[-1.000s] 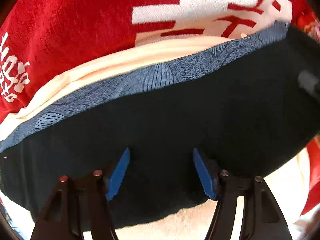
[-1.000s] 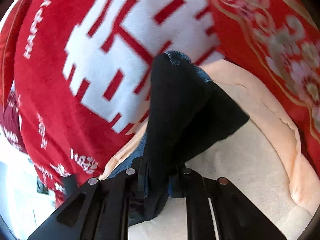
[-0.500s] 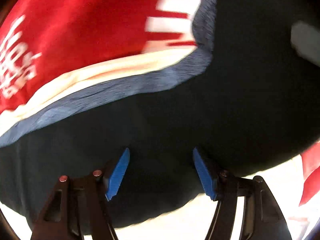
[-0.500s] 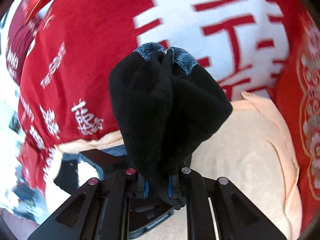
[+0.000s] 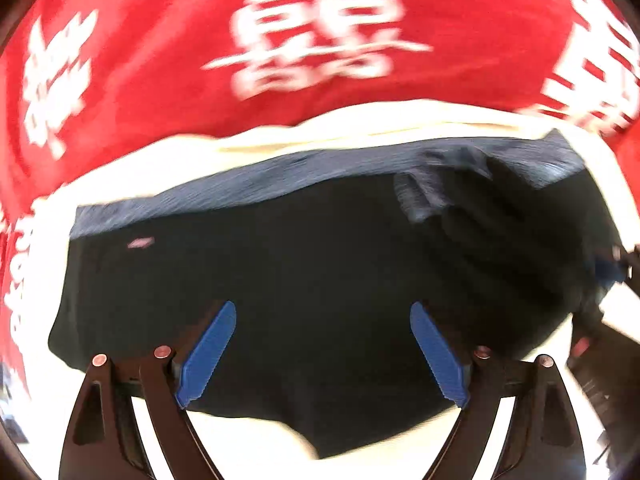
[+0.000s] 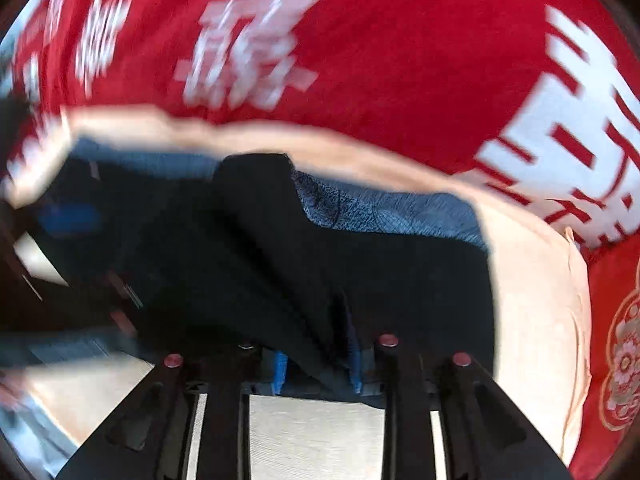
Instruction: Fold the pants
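Mid-fold: black pants (image 5: 320, 264) with blue patterned waistband (image 6: 392, 208) lying on cream pad (image 6: 536, 288) over red blanket (image 5: 160, 60). Right hand-held gripper (image 6: 316, 368) clamped narrow on a pants fold; left hand-held gripper (image 5: 320, 348) spread wide above the fabric, holding nothing. Next, probably: lay the held fold flat, then release.

Left black two-finger tool (image 5: 322, 346): blue pads spread wide. Right black two-finger tool (image 6: 316, 364): pads pinched on dark pants (image 6: 280, 256).
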`<state>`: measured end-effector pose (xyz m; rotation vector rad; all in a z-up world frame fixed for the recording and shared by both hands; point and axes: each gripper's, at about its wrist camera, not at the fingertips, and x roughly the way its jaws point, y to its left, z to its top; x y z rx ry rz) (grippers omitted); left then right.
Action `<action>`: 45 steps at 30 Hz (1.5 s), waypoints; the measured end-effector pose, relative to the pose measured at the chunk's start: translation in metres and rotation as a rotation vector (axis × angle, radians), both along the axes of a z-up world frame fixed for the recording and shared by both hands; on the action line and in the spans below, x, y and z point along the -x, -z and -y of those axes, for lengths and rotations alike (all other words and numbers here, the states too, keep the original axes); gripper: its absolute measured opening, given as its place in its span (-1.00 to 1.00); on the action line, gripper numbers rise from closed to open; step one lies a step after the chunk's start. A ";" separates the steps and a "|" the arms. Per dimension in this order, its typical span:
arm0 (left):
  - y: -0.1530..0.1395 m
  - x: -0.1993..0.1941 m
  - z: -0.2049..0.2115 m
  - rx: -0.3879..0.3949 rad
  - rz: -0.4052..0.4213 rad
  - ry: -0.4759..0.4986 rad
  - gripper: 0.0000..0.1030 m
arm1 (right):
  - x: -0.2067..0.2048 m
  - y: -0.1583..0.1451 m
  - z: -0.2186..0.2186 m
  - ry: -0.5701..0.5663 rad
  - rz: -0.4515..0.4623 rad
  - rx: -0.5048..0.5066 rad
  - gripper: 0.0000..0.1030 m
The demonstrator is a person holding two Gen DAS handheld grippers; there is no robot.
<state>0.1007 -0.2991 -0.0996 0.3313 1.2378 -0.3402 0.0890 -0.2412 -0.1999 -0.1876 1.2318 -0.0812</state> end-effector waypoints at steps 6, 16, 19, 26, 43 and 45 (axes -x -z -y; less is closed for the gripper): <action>-0.008 -0.015 -0.035 0.020 -0.006 -0.025 0.75 | 0.033 -0.028 -0.050 -0.166 0.079 0.107 0.05; 0.034 -0.032 0.044 0.050 -0.058 0.058 0.75 | 0.026 -0.032 -0.036 -0.319 0.084 0.105 0.05; 0.060 -0.047 0.043 0.062 -0.093 0.023 0.75 | 0.024 -0.020 -0.044 -0.366 0.079 0.136 0.04; 0.070 -0.059 0.056 0.051 -0.076 0.023 0.75 | -0.003 -0.030 -0.016 -0.248 0.002 -0.096 -0.89; 0.031 -0.107 0.039 -0.015 -0.005 -0.032 0.75 | 0.041 -0.041 -0.038 -0.345 0.006 -0.188 0.15; 0.017 -0.108 0.051 0.008 0.003 -0.014 0.75 | 0.039 -0.060 -0.005 -0.252 0.036 -0.278 0.15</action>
